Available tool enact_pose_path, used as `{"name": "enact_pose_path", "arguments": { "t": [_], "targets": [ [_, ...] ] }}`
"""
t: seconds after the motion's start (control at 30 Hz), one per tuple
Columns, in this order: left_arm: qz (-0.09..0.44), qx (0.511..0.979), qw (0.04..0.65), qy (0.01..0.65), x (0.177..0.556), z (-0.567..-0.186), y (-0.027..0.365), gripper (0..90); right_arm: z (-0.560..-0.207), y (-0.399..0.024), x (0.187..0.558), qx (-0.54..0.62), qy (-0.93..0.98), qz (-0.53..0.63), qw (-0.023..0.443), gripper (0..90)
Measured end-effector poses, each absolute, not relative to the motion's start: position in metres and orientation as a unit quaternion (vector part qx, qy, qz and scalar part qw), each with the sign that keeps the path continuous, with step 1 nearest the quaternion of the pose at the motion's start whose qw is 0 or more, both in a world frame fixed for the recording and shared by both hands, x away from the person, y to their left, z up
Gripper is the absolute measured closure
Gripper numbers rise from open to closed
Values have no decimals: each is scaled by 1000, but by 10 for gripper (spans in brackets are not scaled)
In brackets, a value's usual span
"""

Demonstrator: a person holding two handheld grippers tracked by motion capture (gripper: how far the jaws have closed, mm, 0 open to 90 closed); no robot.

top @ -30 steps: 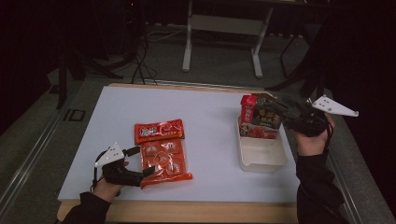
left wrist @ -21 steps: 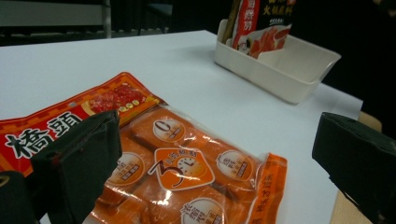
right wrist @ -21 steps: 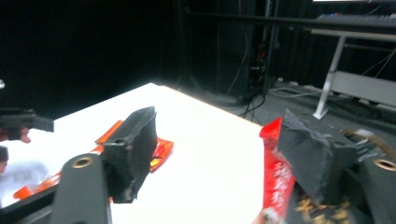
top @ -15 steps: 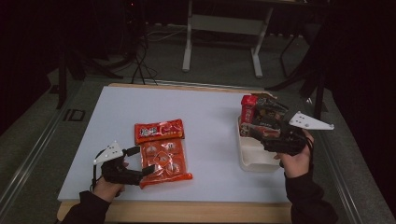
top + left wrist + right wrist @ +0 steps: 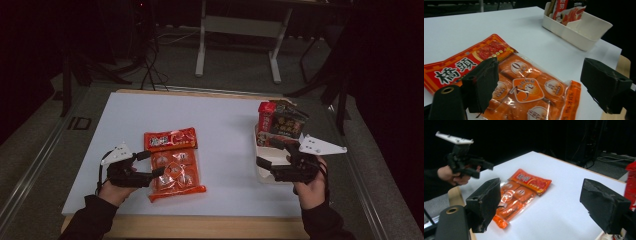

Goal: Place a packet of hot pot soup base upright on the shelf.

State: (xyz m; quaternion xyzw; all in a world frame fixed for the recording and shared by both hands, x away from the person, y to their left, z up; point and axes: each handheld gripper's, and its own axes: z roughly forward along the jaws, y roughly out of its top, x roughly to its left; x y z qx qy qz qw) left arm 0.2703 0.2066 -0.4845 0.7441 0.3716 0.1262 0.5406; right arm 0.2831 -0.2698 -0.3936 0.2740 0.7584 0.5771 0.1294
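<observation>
Two grippers are out for us. Our left gripper (image 5: 159,171), lower left of the high view, has just been narrowing its jaws; they straddle the near edge of the orange snack packet (image 5: 172,162) without pinching it. Our right gripper (image 5: 263,167), lower right, gapes wide and empty beside the white bin (image 5: 259,169).

Bare table (image 5: 225,150) separates orange packet (image 5: 175,167) from white bin (image 5: 265,172).
</observation>
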Motion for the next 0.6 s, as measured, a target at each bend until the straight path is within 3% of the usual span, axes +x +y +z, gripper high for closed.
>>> {"name": "enact_pose_path", "arguments": {
  "t": [0.13,0.47,0.6],
  "targets": [
    [147,745,523,388,275,-483,210,237,-395,-267,273,263,763,576,131,168],
    [177,754,445,449,290,-502,216,720,-403,-266,262,253,763,582,121,169],
    [183,755,420,469,296,-513,216,795,-404,-263,261,247,768,579,120,169]
  ]
}}
